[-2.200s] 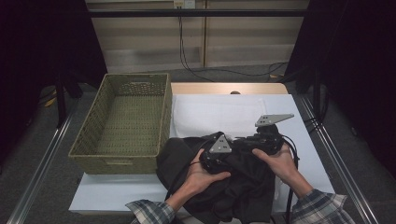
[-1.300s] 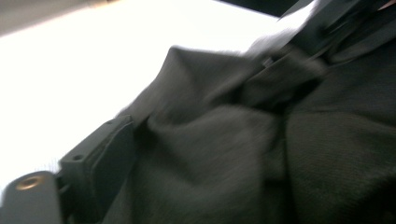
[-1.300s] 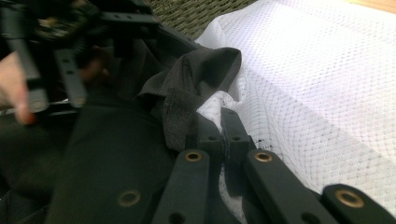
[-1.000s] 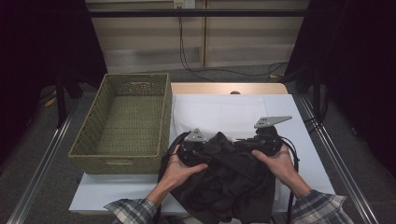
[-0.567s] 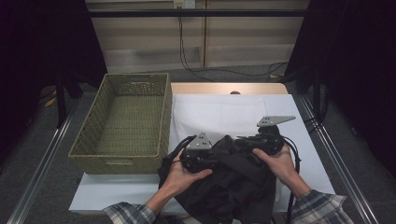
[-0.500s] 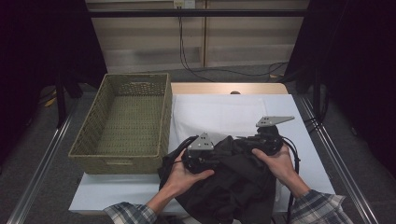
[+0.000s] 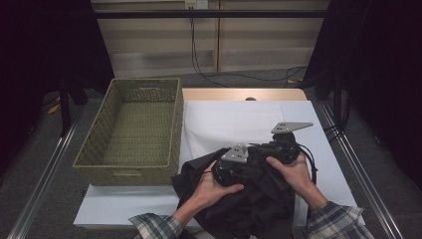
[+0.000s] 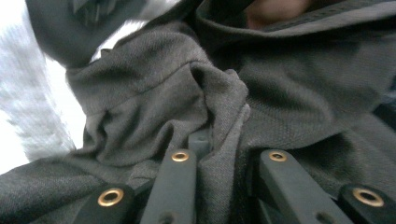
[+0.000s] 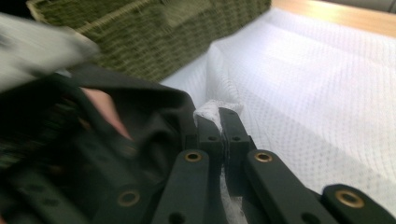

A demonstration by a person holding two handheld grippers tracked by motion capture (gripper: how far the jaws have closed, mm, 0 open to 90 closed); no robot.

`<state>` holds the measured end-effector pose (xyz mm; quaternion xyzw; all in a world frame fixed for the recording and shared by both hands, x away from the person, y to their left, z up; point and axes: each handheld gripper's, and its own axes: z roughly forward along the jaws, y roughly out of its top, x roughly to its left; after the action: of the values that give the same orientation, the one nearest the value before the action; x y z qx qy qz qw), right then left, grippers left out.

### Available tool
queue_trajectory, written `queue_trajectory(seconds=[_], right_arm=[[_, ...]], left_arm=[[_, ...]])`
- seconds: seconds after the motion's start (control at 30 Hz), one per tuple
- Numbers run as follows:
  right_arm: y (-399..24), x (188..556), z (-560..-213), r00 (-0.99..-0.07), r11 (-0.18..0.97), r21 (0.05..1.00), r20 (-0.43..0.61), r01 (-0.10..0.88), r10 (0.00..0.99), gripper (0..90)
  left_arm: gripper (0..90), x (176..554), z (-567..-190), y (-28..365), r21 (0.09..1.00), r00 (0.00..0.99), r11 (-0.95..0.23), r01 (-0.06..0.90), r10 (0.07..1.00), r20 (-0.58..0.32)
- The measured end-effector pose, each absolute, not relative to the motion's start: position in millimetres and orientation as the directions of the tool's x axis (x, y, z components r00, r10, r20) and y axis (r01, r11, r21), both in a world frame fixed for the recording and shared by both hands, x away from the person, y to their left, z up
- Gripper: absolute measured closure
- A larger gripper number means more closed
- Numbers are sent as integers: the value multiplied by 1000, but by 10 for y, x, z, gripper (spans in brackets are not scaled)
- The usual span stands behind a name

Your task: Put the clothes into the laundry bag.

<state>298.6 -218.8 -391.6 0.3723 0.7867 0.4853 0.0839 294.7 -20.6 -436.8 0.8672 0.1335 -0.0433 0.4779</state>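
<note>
Where the high view looks down on the table, a dark garment (image 7: 249, 199) is seen heaped at the near edge of a white cloth (image 7: 239, 122), beside a green woven basket (image 7: 132, 129). The left gripper (image 7: 234, 167) and right gripper (image 7: 283, 147) are held on top of the heap by the left hand (image 7: 211, 186) and right hand (image 7: 293, 172); plaid sleeves (image 7: 154, 226) are visible below.

From the left gripper view, a bunched fold of the grey-black fabric is seen pinched between the jaws, which are drawn close on it.

From the right gripper view, the jaws are seen pressed together on a pinch of the white cloth, with the garment's edge just beside them. The basket lies blurred behind.
</note>
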Motion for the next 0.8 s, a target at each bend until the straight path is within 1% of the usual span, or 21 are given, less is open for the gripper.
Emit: queue_trajectory(seconds=[0.17,0.2,0.27,0.4,0.43,0.53,0.57,0.63,0.67,0.73,0.8], right_arm=[[-2200,2912,-3768,-722,257,842,205,474,661,893],[-2206,2895,-3750,-721,257,842,204,474,662,893],[-2213,2876,-3727,-713,266,834,198,483,672,893],[-2210,2866,-3730,-716,269,828,209,492,666,893],[-2206,2864,-3748,-722,281,824,206,493,661,893],[-2184,2850,-3843,-720,302,801,217,517,659,892],[-2185,2846,-3875,-721,306,798,216,519,659,893],[-2188,2836,-3938,-721,311,791,222,527,656,892],[-2188,2827,-3975,-723,317,786,226,531,653,892],[-2179,2809,-4057,-729,333,777,223,534,648,890],[-2171,2797,-4103,-731,338,779,216,529,647,890]], left_arm=[[821,3076,-4391,-129,803,942,-515,301,294,-164],[822,3104,-4394,-106,807,934,-502,310,321,-159],[823,3171,-4384,-83,790,924,-520,325,352,-148],[825,3262,-4356,1,807,898,-480,343,419,-133],[824,3290,-4381,20,807,895,-469,359,418,-156],[821,3323,-4482,30,811,894,-462,359,419,-156],[820,3326,-4520,22,807,893,-471,355,427,-143],[817,3344,-4608,5,806,889,-467,364,432,-152],[808,3362,-4644,5,810,890,-458,366,427,-161],[780,3404,-4655,43,802,879,-439,404,430,-208],[762,3383,-4632,48,802,882,-447,395,430,-195]])
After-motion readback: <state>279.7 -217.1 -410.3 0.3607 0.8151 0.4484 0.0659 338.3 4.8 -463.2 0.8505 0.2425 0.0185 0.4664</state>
